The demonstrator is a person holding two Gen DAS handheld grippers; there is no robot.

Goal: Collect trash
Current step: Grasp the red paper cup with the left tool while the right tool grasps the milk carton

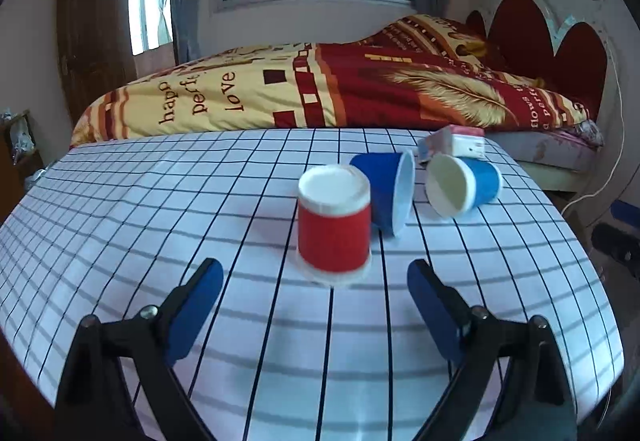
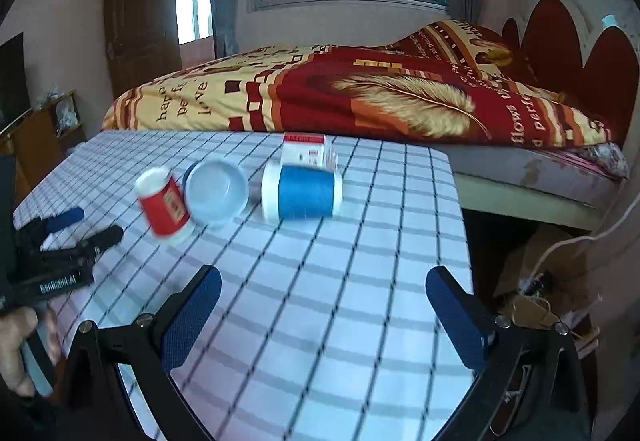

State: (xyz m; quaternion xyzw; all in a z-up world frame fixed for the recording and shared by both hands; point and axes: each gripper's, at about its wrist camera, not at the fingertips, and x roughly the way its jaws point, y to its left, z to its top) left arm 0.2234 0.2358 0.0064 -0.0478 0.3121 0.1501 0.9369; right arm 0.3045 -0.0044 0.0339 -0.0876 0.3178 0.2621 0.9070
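Observation:
A red paper cup (image 1: 334, 227) stands upside down on the checked tablecloth (image 1: 160, 201), just beyond my open left gripper (image 1: 316, 277), whose blue pads hold nothing. Behind it a dark blue cup (image 1: 386, 189) and a lighter blue cup (image 1: 464, 185) lie on their sides, with a small red-and-white carton (image 1: 454, 141) at the far edge. In the right wrist view the red cup (image 2: 166, 201), dark blue cup (image 2: 216, 191), light blue cup (image 2: 302, 193) and carton (image 2: 308, 151) sit well ahead of my right gripper (image 2: 324, 293), open and empty. My left gripper (image 2: 70, 229) shows there at the left, in a hand (image 2: 20, 345).
A bed with a red and yellow quilt (image 1: 320, 89) runs right behind the table, its red headboard (image 1: 552, 45) to the right. The table's right edge (image 2: 460, 241) drops to cardboard and a white cable (image 2: 560, 241) on the floor. A wooden door (image 1: 88, 37) stands far left.

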